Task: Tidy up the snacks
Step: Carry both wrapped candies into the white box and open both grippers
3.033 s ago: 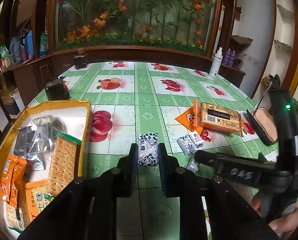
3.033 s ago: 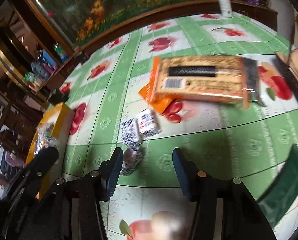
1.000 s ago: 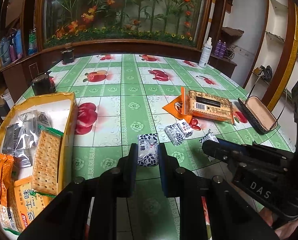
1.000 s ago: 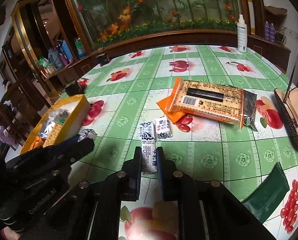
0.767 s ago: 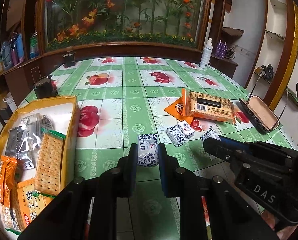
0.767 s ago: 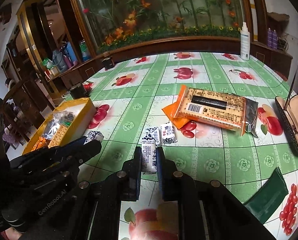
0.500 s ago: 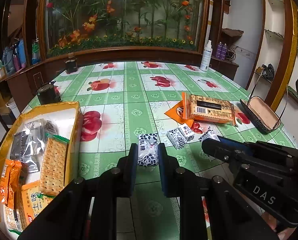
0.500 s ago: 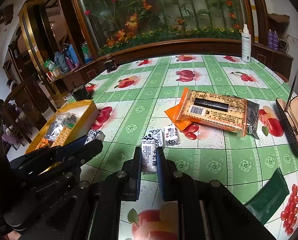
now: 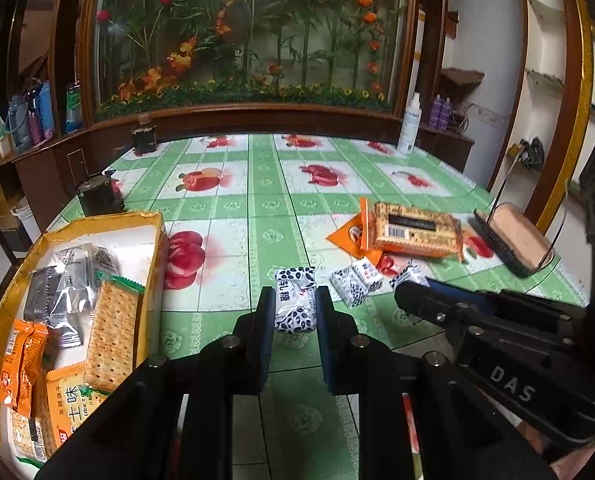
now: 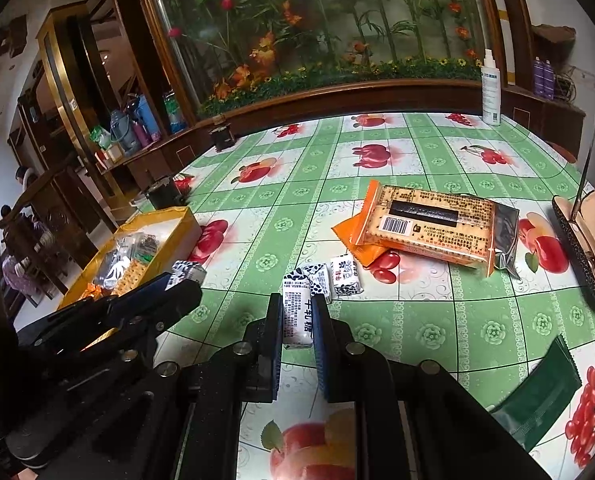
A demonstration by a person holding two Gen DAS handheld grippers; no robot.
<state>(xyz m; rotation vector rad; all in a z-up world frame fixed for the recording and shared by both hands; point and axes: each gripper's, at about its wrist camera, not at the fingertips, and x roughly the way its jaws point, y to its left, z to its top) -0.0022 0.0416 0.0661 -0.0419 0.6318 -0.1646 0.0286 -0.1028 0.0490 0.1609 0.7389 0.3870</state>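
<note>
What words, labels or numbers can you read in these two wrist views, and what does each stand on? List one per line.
"DAS": on the right gripper body.
"轧糖": on the nougat candy in the left gripper.
"牛轧糖": on the nougat candy held by the right gripper.
"土味": on the orange cracker pack in the yellow box.
Barcode and print on the large cracker package: too small to read.

My way toward the box (image 9: 159, 240) on the left runs over bare cloth (image 9: 233, 280); only its raised wall (image 9: 153, 276) blocks low entry. On the right, two candies (image 9: 357, 280), the cracker pack (image 9: 413, 230) and the glasses case (image 9: 513, 240) crowd the tabletop.
</note>
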